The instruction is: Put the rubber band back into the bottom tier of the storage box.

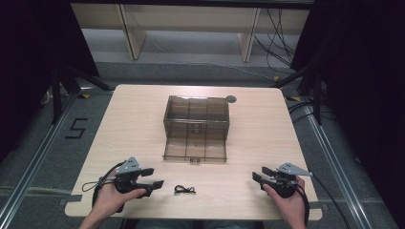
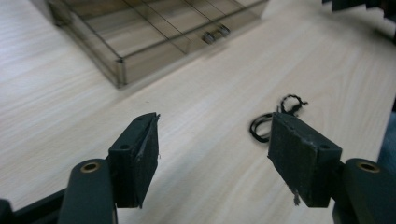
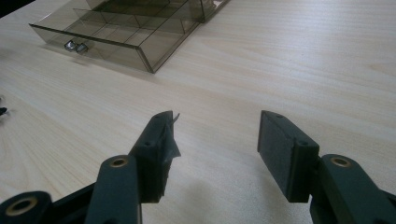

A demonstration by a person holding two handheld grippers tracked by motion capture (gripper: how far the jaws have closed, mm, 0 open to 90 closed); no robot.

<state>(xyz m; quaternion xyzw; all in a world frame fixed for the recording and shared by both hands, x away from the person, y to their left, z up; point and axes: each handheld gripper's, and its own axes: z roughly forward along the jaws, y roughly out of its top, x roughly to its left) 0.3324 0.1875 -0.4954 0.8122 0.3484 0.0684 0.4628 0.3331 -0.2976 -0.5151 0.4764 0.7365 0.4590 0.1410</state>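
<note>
A smoky clear plastic drawer box [image 1: 196, 117] stands mid-table with its bottom drawer [image 1: 195, 148] pulled out toward me; the drawer [image 2: 140, 44] has several dividers and a small metal handle [image 3: 77, 46]. A small black looped cord [image 1: 185, 190] lies on the wood near the front edge. My left gripper [image 1: 152, 177] rests at the front left, open, pointing right toward the cord [image 2: 275, 122], which lies just beyond its right pad. My right gripper [image 1: 260, 174] sits at the front right, open with nothing between its fingers, pointing left.
The light wooden table [image 1: 129, 124] has a round grommet hole [image 1: 231, 99] behind the box. Black cables trail from both grippers over the front edge. Dark curtains and metal rails flank the table.
</note>
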